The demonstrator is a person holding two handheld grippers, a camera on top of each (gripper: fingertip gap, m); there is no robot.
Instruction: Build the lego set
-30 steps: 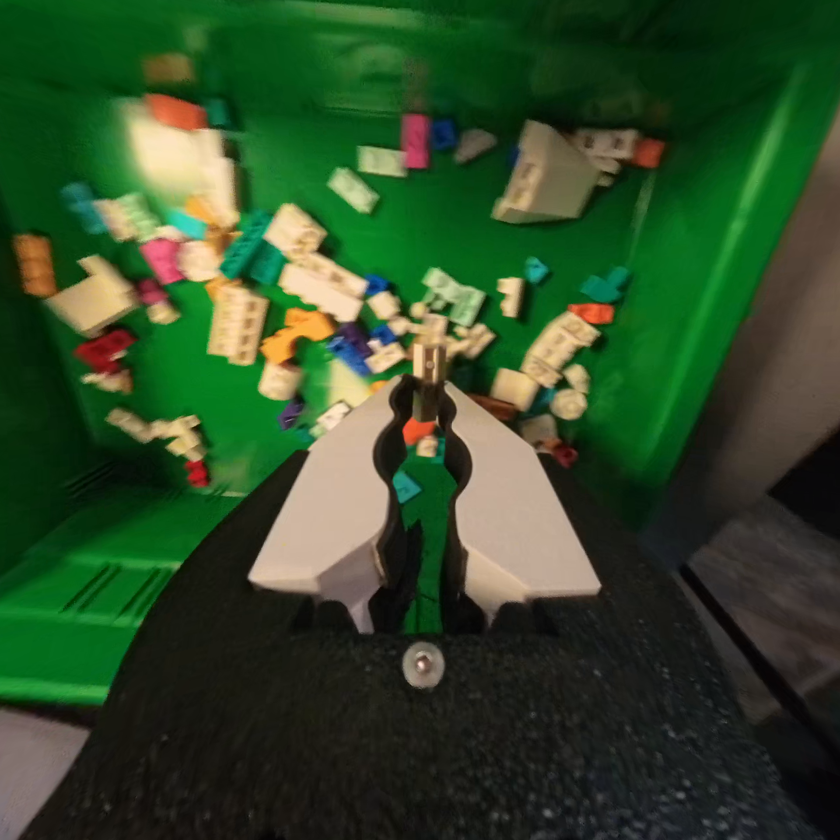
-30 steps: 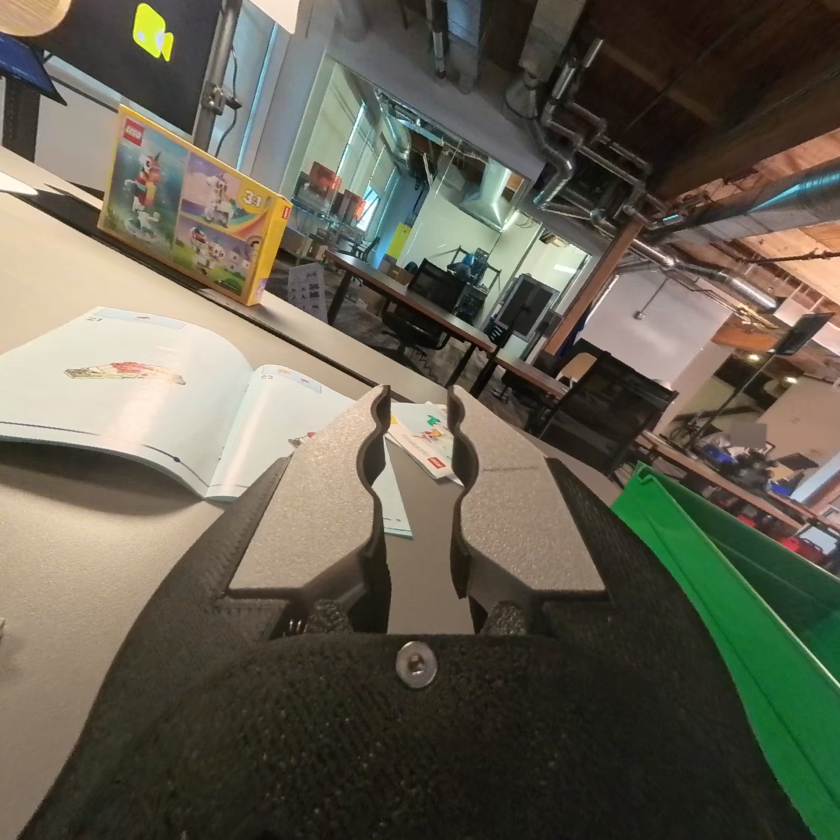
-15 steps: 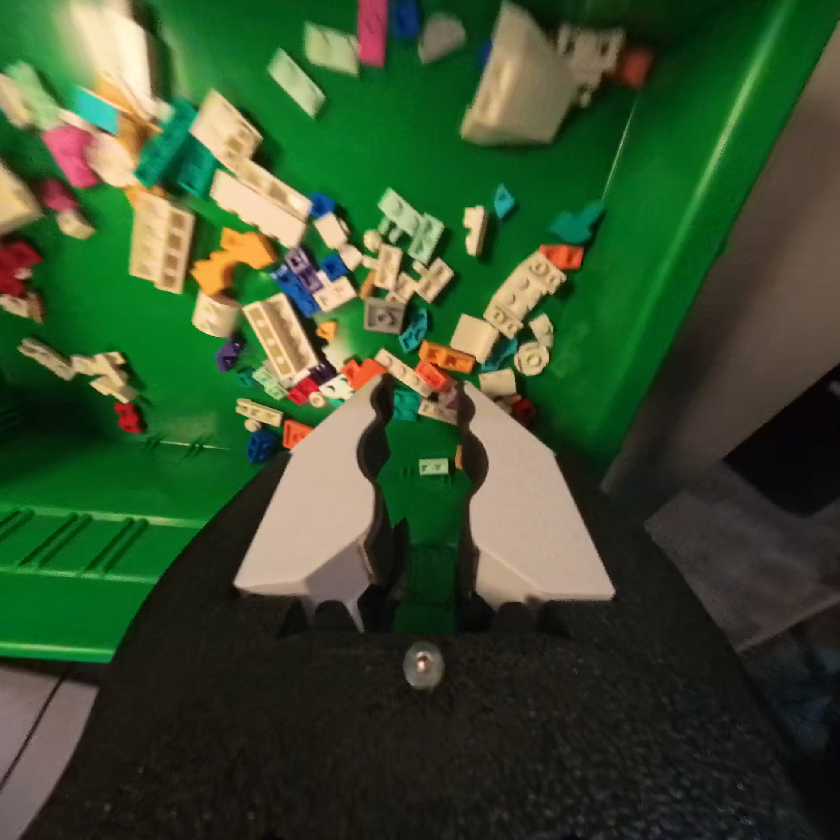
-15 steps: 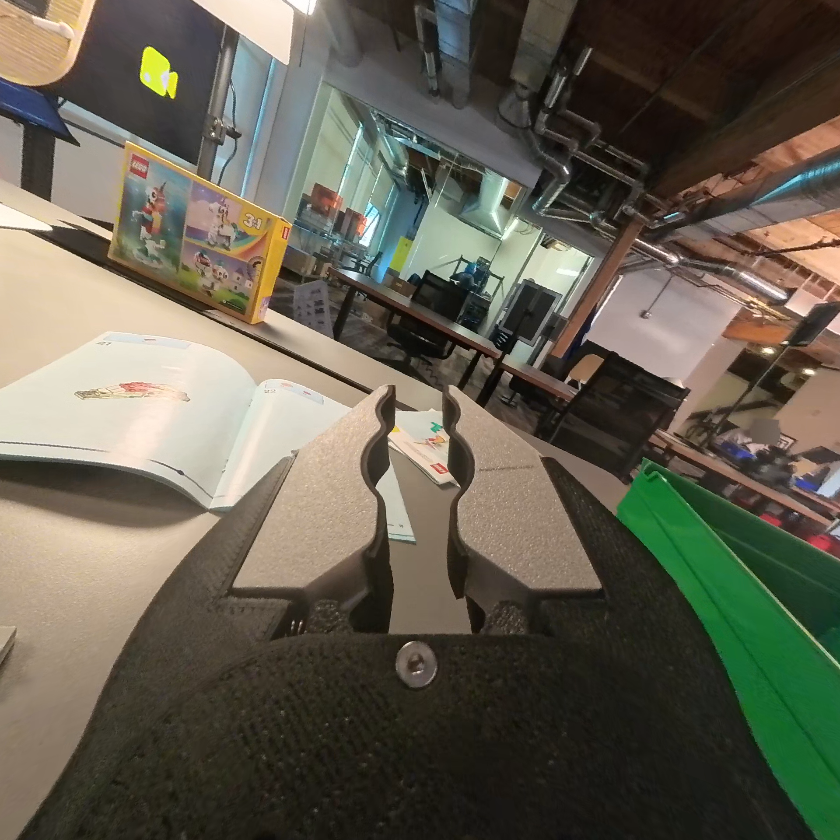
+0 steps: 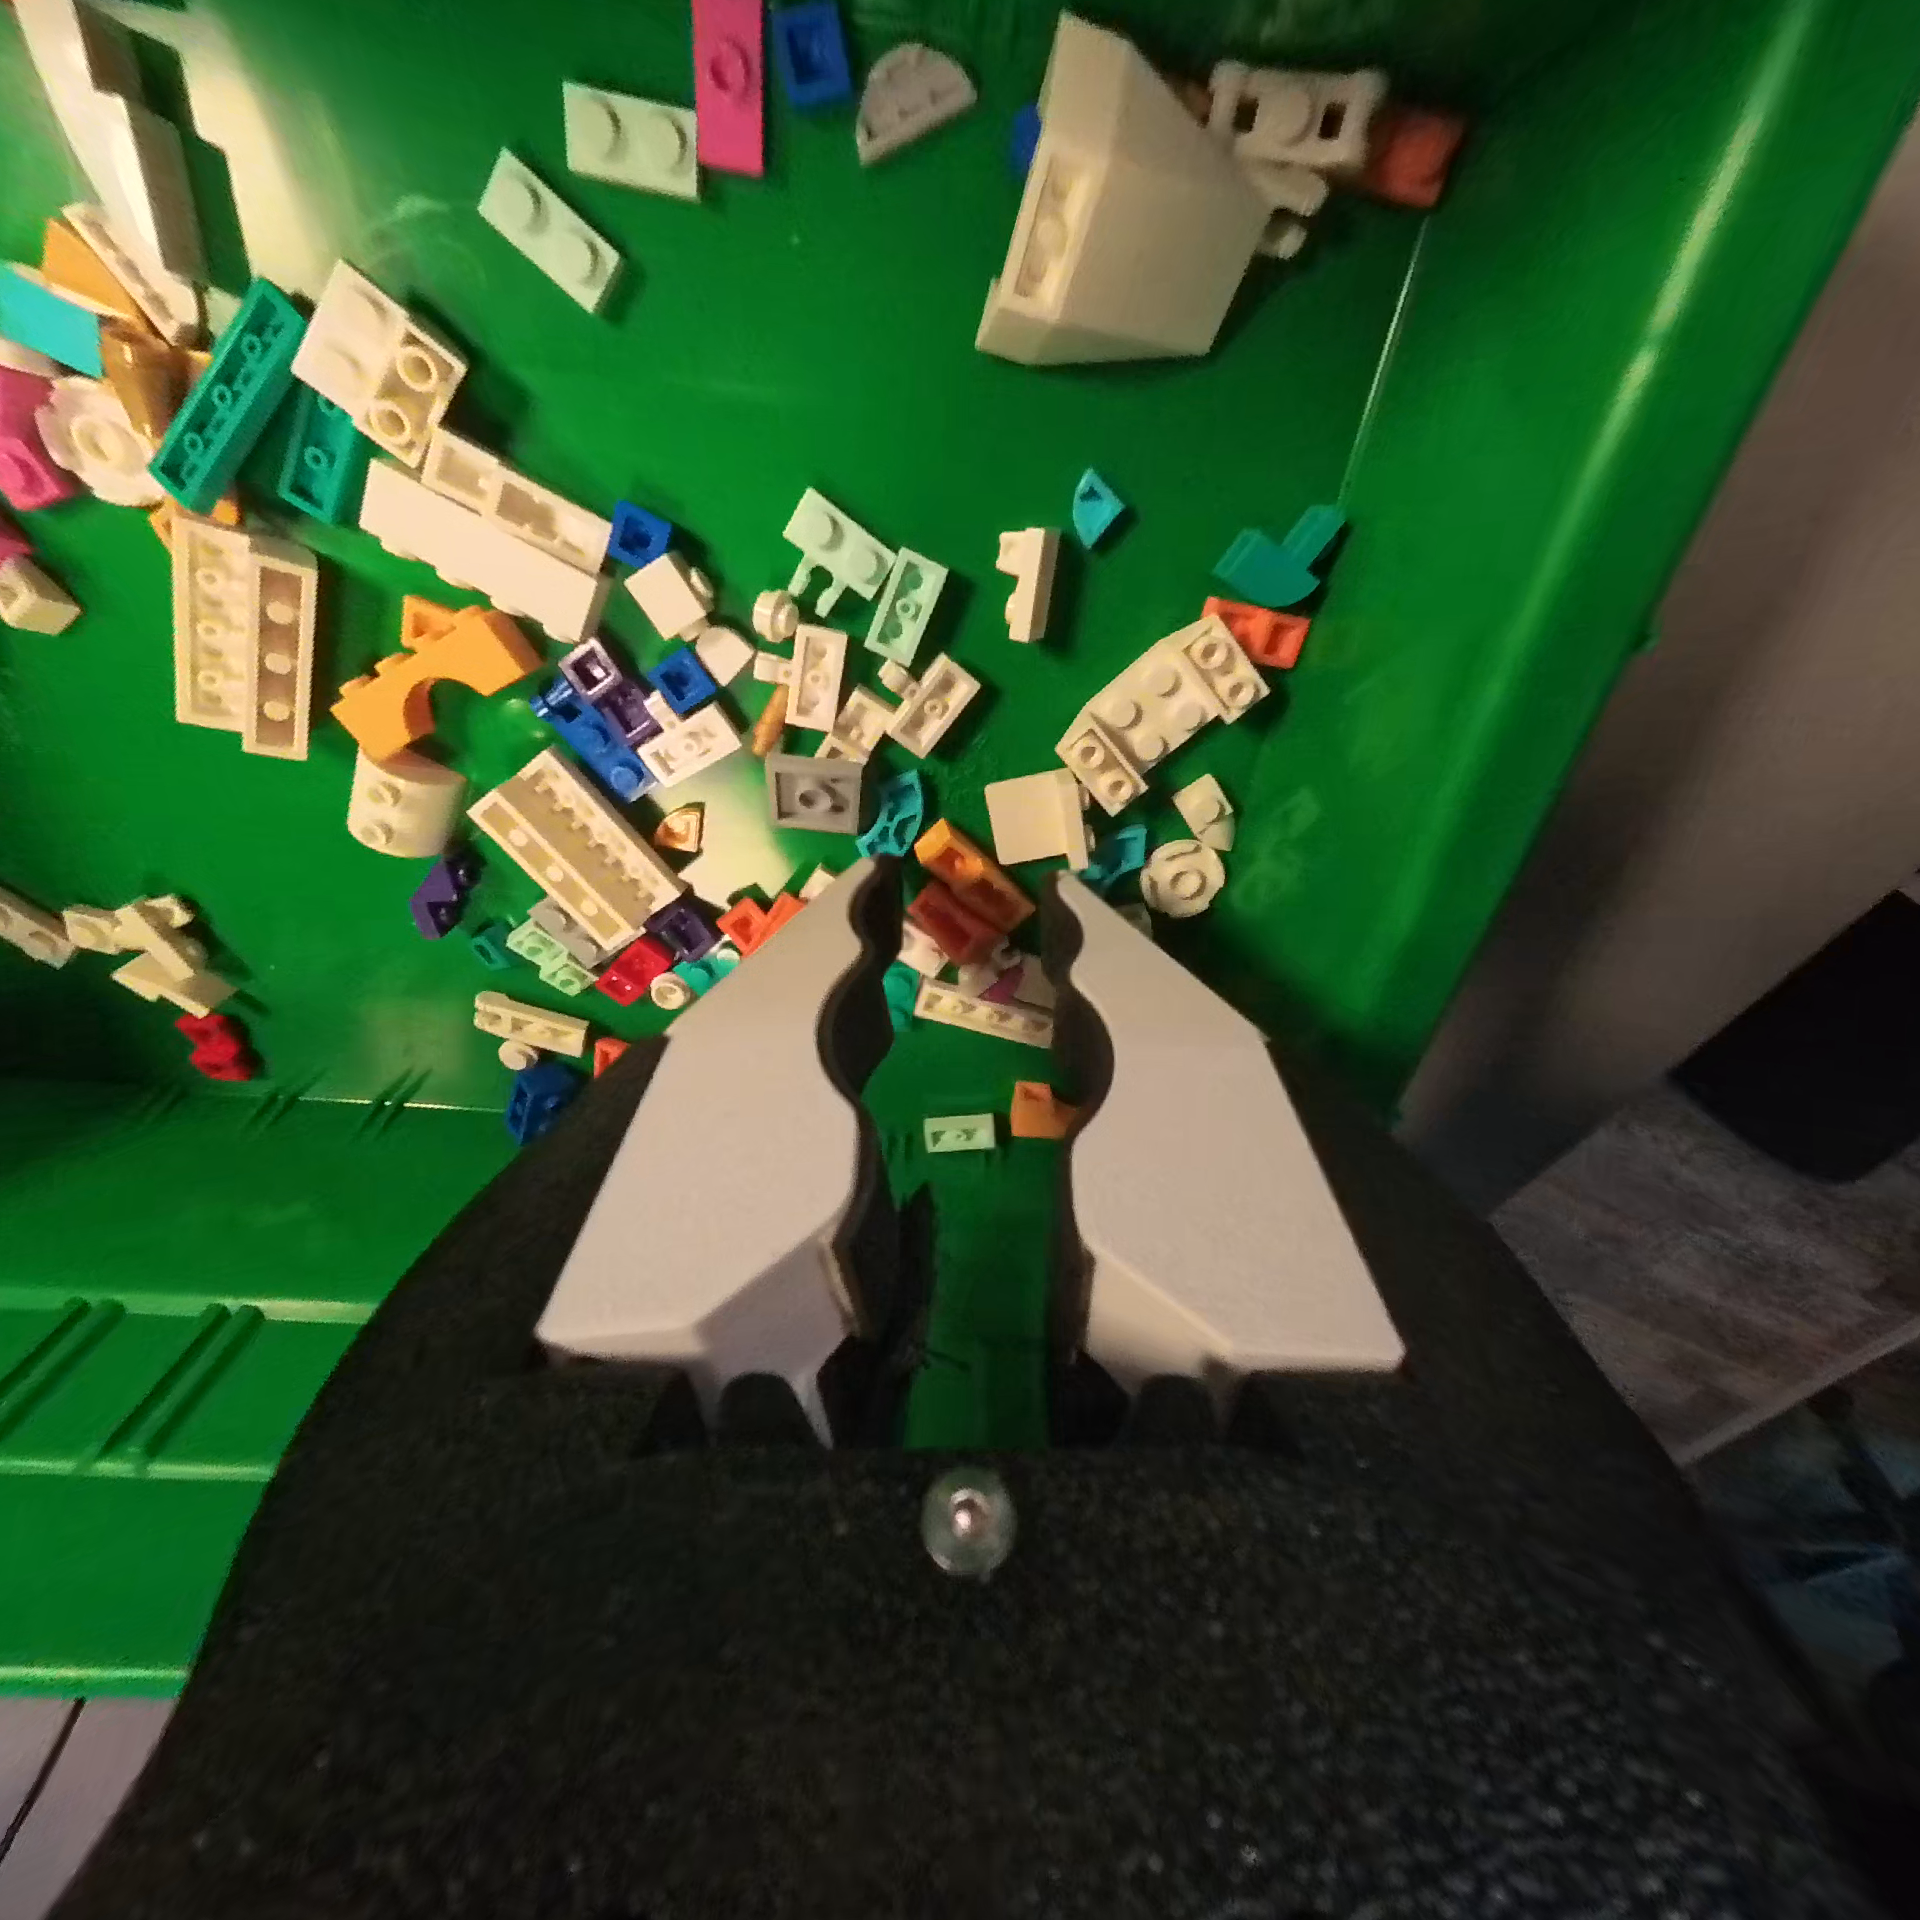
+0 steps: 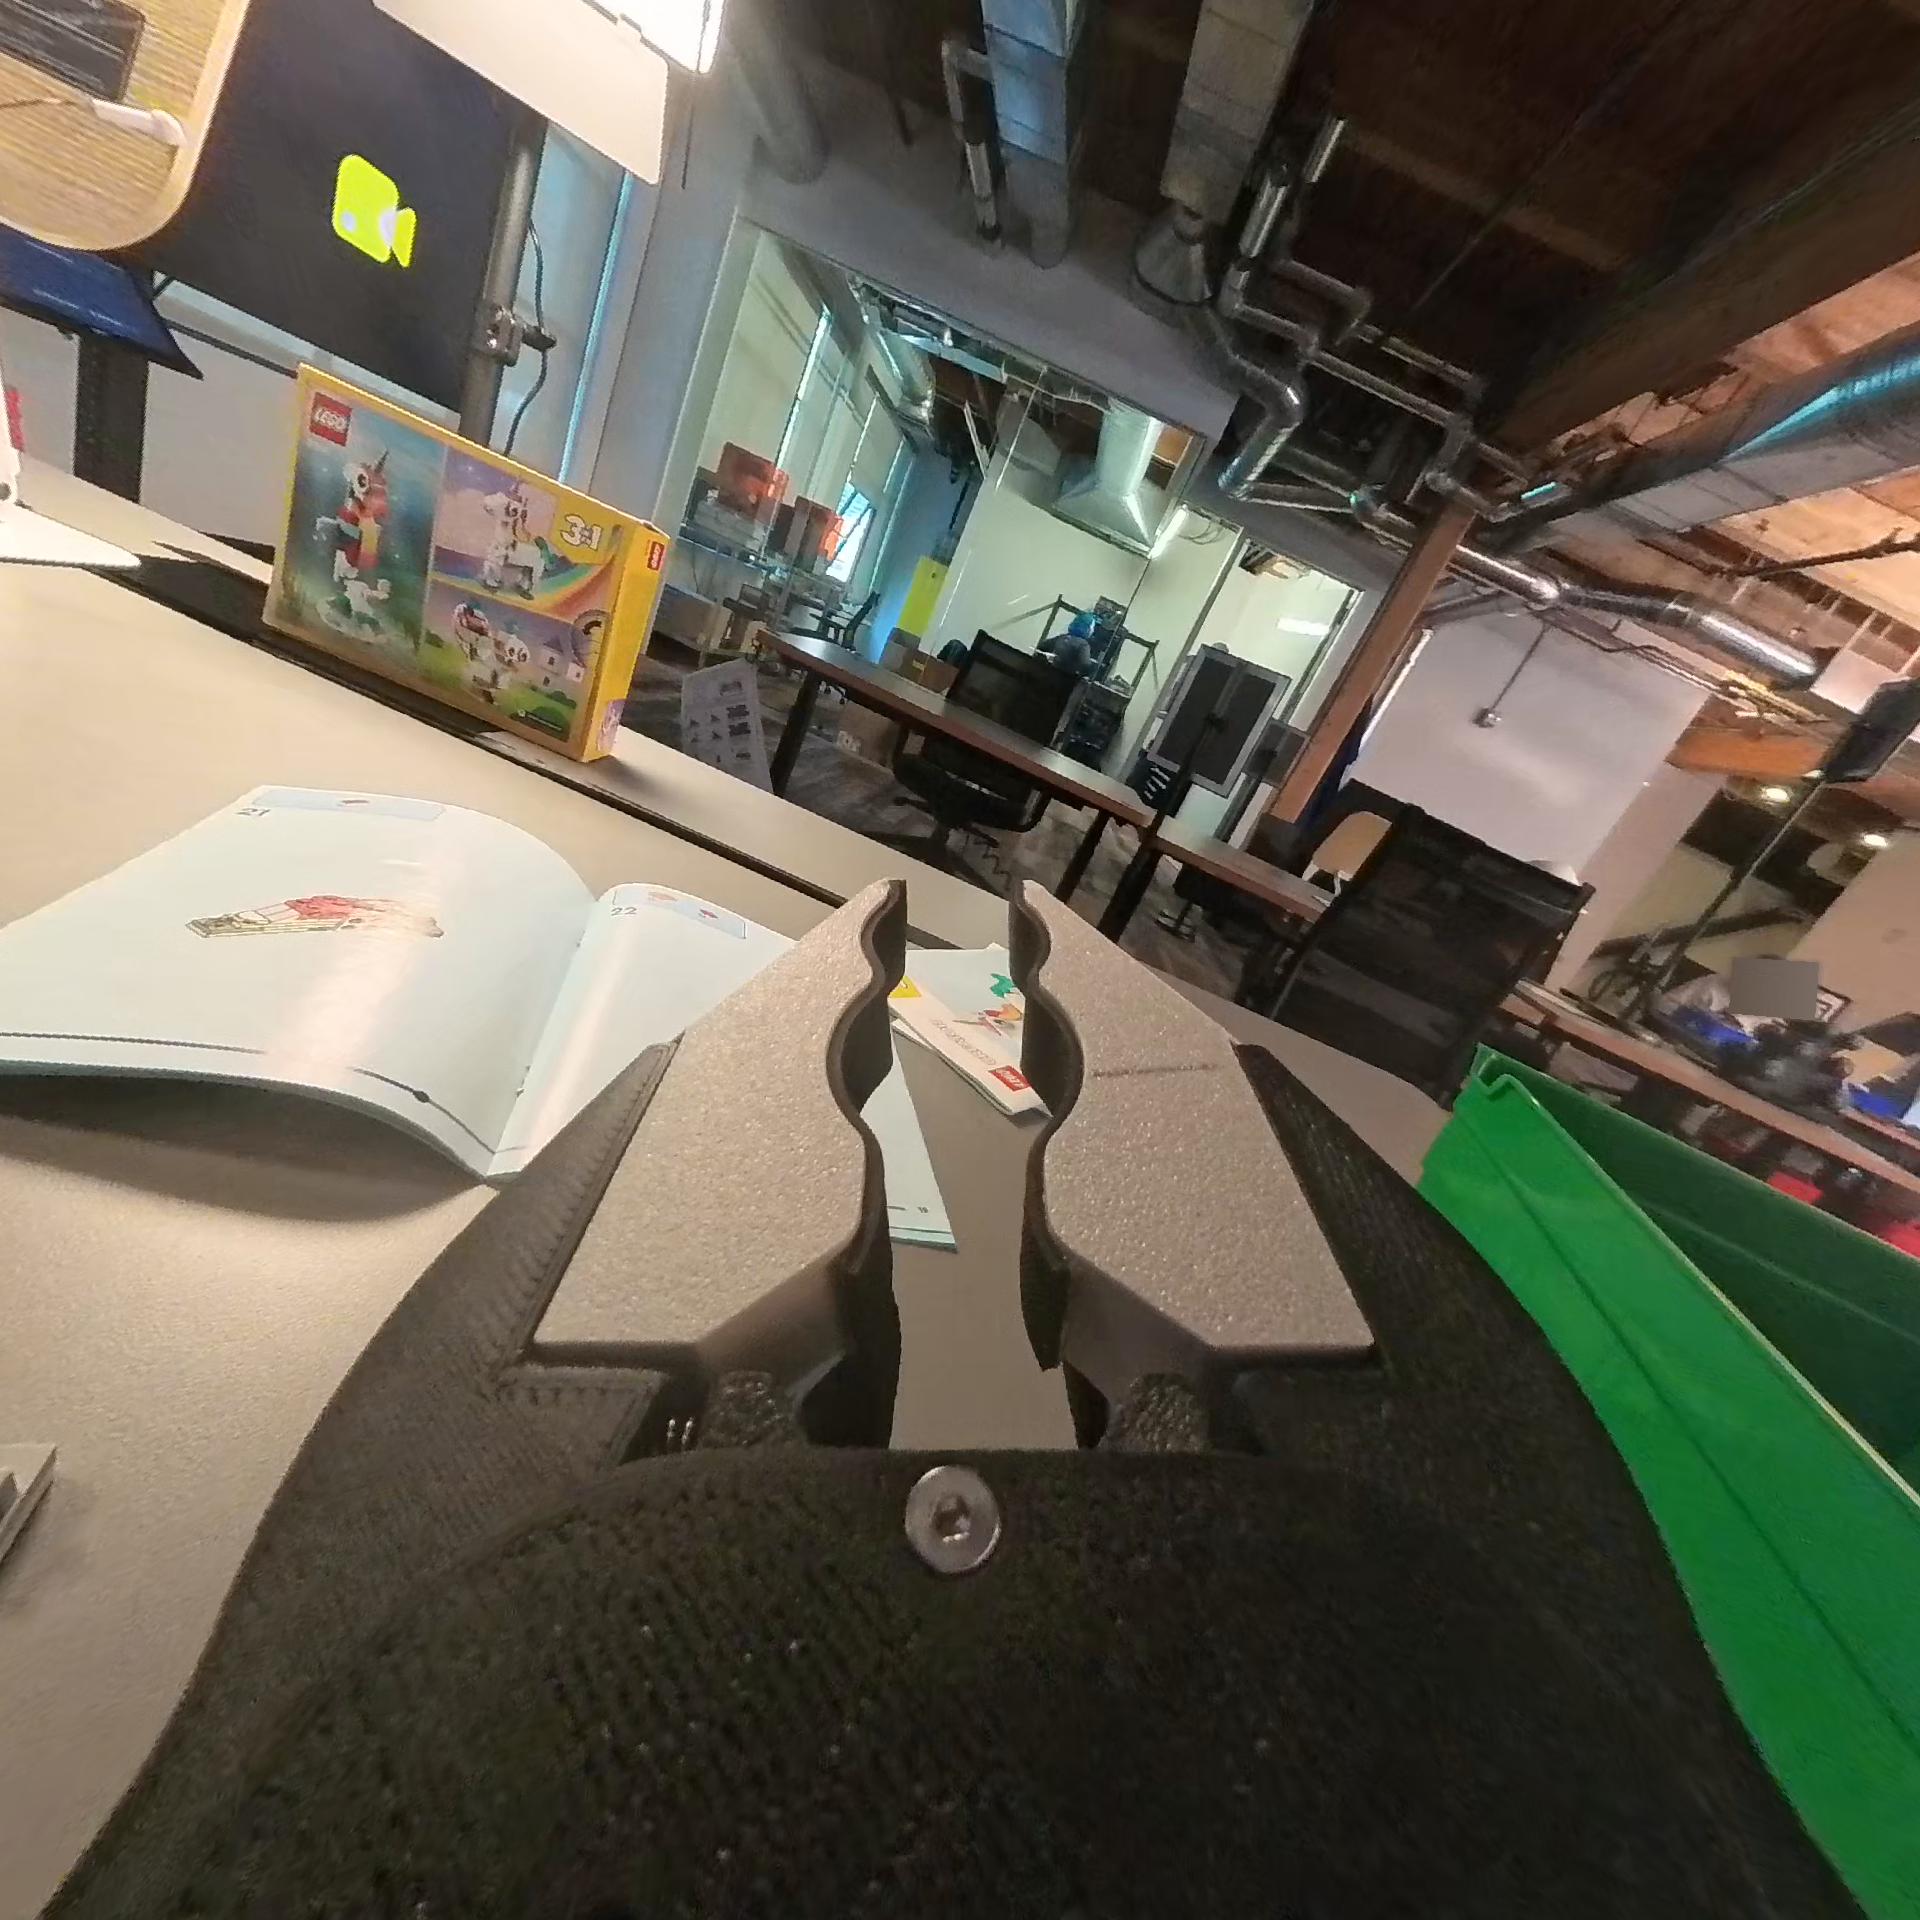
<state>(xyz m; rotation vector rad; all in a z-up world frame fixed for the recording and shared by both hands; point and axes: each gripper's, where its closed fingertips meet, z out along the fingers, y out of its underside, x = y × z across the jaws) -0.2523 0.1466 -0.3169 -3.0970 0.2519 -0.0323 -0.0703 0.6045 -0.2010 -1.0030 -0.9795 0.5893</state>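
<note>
Many loose lego pieces lie in a green bin [image 5: 790, 353] in the left wrist view. Among them are a large white slope piece [image 5: 1122, 239], an orange arch [image 5: 436, 675], a teal plate [image 5: 223, 400] and a white curved plate [image 5: 1164, 707]. My left gripper [image 5: 968, 878] is open and empty, low over the pile near the bin's right wall, with red and orange bricks [image 5: 961, 914] showing between its tips. My right gripper [image 6: 956, 891] is open and empty, low over the grey table [image 6: 208, 1299].
An open instruction booklet [image 6: 312, 935] lies ahead-left of my right gripper, with a small leaflet [image 6: 977, 1029] just past its tips. The yellow lego box [image 6: 457, 582] stands farther back. The green bin's rim [image 6: 1662, 1403] is close on the right. Desks and chairs stand beyond. The tips of one gripper are about 50 cm away from the tips of the other. The right gripper is farther from the white curved plate [image 5: 1164, 707], some 45 cm, than the left, some 4 cm. The right gripper is farther from the orange arch [image 5: 436, 675], some 50 cm, than the left, some 8 cm. My right tips are about 40 cm from the large white slope piece [image 5: 1122, 239], my left tips only 9 cm.
One second ago my left gripper was shut on a small tan piece. It has let go, opened wider and moved down toward the pile near the right wall. The right gripper only tilted slightly.
</note>
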